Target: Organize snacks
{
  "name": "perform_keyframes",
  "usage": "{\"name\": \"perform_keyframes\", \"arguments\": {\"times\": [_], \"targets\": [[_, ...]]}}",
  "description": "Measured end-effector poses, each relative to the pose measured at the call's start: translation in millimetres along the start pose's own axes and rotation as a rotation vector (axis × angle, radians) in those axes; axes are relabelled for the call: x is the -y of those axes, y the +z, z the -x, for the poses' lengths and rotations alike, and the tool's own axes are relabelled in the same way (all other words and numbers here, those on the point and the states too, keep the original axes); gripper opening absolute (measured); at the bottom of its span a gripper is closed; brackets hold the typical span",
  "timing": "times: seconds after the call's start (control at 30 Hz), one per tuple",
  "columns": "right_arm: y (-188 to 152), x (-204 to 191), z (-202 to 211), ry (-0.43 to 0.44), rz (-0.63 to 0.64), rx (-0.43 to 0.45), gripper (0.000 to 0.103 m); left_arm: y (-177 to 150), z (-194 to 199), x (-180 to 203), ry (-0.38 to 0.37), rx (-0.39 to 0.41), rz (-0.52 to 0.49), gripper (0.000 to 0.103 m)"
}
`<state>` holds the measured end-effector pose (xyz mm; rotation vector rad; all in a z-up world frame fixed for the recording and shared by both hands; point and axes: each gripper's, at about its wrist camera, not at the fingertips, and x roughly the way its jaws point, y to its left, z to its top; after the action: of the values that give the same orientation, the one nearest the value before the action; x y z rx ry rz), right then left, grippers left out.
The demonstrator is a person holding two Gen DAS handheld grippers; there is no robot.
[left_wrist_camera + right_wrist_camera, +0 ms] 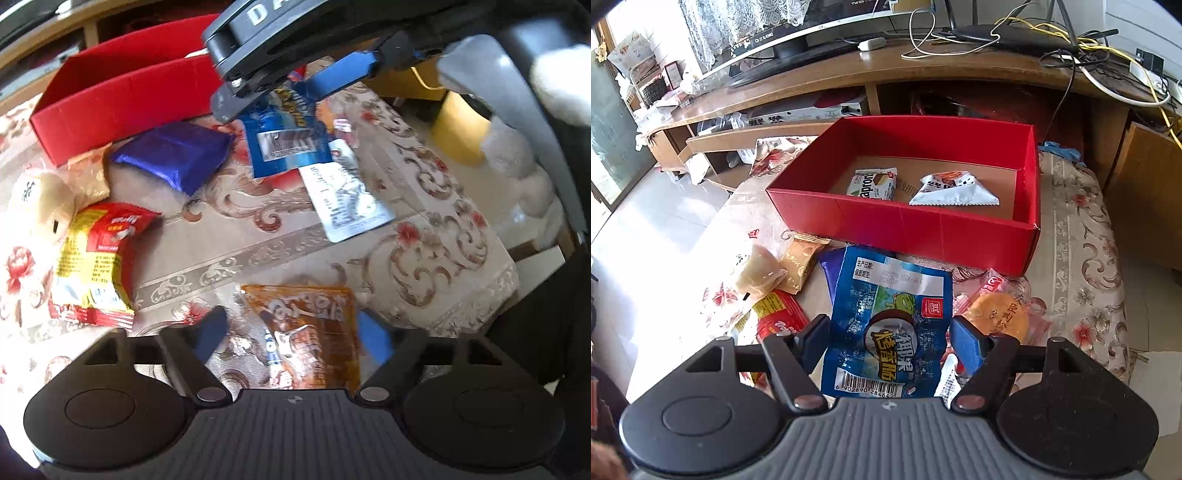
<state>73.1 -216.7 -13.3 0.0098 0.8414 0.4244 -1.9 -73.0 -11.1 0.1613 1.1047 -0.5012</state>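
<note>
Partly hidden, the blue packet (886, 332) fills the right gripper's (892, 343) jaws.

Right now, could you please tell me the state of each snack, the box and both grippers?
Red box: open-topped, two packets inside.
Wafer packet: lying in the box.
White packet: lying in the box.
Blue packet: held in the right gripper.
Orange packet: on the table, between open jaws of the left gripper.
Purple packet: lying outside the box.
</note>
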Motion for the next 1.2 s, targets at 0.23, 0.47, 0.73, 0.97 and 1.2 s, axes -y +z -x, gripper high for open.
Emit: {"name": "perform_keyframes", "arguments": {"times": [0.23, 0.47, 0.73, 0.97, 1.2], "targets": [[-5.2, 6.0, 9.1, 0.012, -0.004, 0.016, 0.067, -8.3, -21.2, 28.4, 0.12, -0.046, -0.089, 0.092], [-4.0, 9.4, 25.1, 0.024, -0.017, 0.064, 0.067, -3.5, -1.9, 18.9, 0.103, -0.014, -0.033, 0.052], [0.1, 12.6, 37.5, 0.039, -0.027, 0.101, 0.068, 7.3, 13.8, 14.0, 0.104, 0.012, -0.001, 0.036], [6.6, 14.8, 41.9, 0.022, -0.034, 0.125, 0.067, 20.4, 30.3, 9.9, 0.108, 0.045, 0.028, 0.029], [13.8, 5.4, 31.0, 0.006, -0.023, 0.111, 0.067, 23.1, 26.5, -10.8, 0.038, 0.068, 0.075, 0.028]]}}
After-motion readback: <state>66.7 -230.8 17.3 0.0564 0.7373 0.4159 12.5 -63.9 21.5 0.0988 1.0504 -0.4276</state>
